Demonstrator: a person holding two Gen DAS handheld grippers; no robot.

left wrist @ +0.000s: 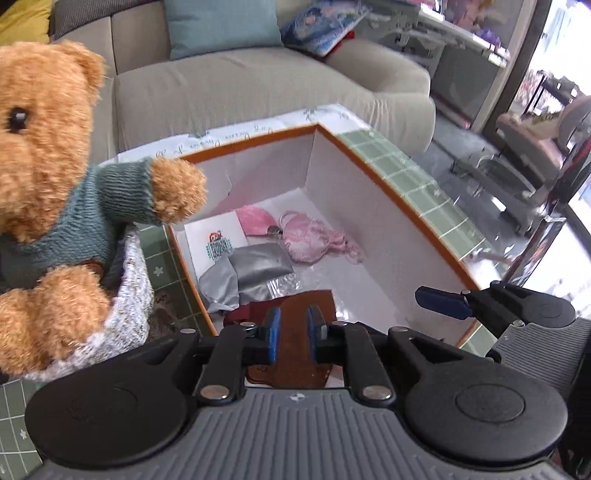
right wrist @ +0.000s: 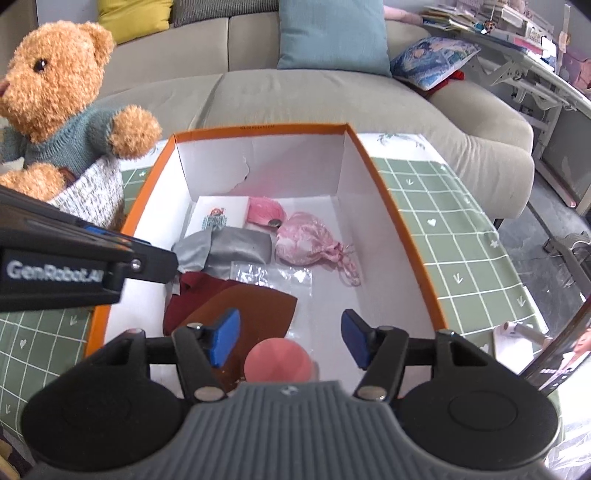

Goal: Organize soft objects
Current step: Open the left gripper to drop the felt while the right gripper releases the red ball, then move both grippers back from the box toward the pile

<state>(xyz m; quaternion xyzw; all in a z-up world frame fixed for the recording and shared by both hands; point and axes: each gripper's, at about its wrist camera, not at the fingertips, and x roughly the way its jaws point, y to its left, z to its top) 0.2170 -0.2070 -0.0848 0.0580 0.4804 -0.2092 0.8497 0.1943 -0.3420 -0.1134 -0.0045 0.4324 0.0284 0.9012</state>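
Left gripper (left wrist: 292, 334): black linkage with blue pads, hovering over the near-left corner of the box; jaws standing slightly apart, nothing pinched between them; brown sheet lying below the gap.
Right gripper (right wrist: 288, 341): jaws gaping wide over the near end of the box, grasping nothing; pink round soft object (right wrist: 277, 363) sitting just below and between the fingers, clear of both pads.
Box: orange-rimmed white cardboard box (right wrist: 399, 229) resting on the green grid-patterned tablecloth (right wrist: 461, 236).
Box contents: pink lace drawstring pouch (right wrist: 306, 240) lying near the middle; folded silver-grey fabric pouch (right wrist: 229, 247) lying just beside it at the left wall; white printed card (right wrist: 221, 212) and pink fluffy puff (right wrist: 264, 212) lying at the far end; dark red cloth (right wrist: 195, 295) and brown leather-like sheet (right wrist: 258, 306) overlapping near the near-left corner.
Teddy bear: brown plush bear in a teal knitted sweater (left wrist: 48, 177), sitting in a white-grey knitted basket (left wrist: 125, 295) beside the box's left edge.
Background: beige sofa (right wrist: 314, 96) carrying a pale blue cushion (right wrist: 332, 33).
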